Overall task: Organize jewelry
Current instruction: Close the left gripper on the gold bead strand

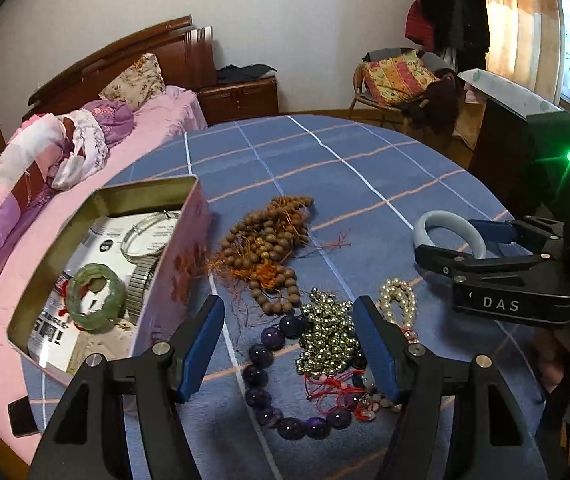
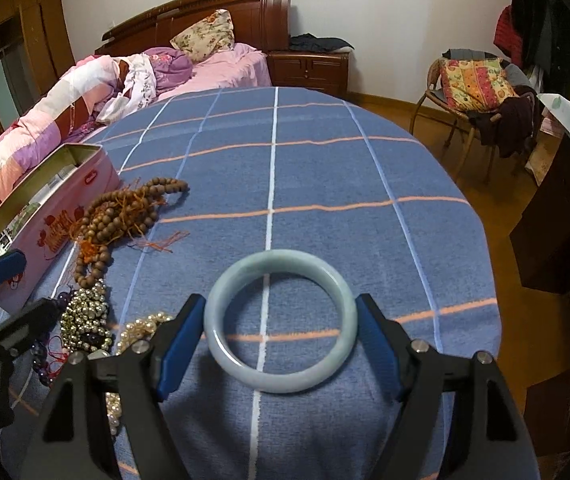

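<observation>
My right gripper is shut on a pale blue-grey jade bangle, fingers pressing its two sides, just above the blue checked tablecloth; the bangle also shows in the left wrist view. My left gripper is open and empty, over a heap of gold-coloured beads and a purple bead bracelet. A pink tin at the left holds a green bangle and a metal watch band. Brown wooden beads lie beside the tin. Pearl beads lie further right.
A bed with pink bedding lies behind and left of the table. A chair with cushions stands at the right, by a dark cabinet. A dark phone lies near the table's left edge.
</observation>
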Demonstrator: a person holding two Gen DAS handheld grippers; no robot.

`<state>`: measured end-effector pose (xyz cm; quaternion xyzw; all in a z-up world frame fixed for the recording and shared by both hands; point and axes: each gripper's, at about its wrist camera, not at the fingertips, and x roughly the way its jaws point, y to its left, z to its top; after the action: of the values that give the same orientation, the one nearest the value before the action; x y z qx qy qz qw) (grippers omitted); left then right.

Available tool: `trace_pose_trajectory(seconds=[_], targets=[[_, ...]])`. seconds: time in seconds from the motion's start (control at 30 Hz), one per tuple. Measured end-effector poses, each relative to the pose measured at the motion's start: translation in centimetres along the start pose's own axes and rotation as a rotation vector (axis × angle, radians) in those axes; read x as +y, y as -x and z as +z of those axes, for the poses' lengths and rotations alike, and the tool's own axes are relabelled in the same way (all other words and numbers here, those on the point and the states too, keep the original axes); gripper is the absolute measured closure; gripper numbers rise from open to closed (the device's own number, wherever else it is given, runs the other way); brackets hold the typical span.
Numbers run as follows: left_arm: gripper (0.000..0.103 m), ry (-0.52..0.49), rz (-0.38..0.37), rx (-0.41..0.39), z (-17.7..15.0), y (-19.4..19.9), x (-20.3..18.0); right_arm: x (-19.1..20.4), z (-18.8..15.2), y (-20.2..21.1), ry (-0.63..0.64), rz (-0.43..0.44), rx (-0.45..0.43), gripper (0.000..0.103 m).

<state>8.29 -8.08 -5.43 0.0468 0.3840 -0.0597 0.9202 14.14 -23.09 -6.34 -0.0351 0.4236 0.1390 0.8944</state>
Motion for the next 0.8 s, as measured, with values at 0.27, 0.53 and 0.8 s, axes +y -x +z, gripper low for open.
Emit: trace_pose_trajectory(seconds=[0.27, 0.53, 0.8], targets=[[0.048, -0.007, -0.025, 0.055, 0.0, -1.6, -0.4, 0.3, 0.0, -0.3, 0.010, -0.013, 0.007, 0.025], [0.088, -0.033, -0.081, 0.067, -0.3, -1.9, -1.1, 0.7, 0.0, -0.4, 0.027, -0.020, 0.009, 0.025], [0.094, -0.028, -0.105, -0.003, -0.2, 0.1, -0.8, 1.0, -0.1, -0.2, 0.037, -0.032, -0.005, 0.025]])
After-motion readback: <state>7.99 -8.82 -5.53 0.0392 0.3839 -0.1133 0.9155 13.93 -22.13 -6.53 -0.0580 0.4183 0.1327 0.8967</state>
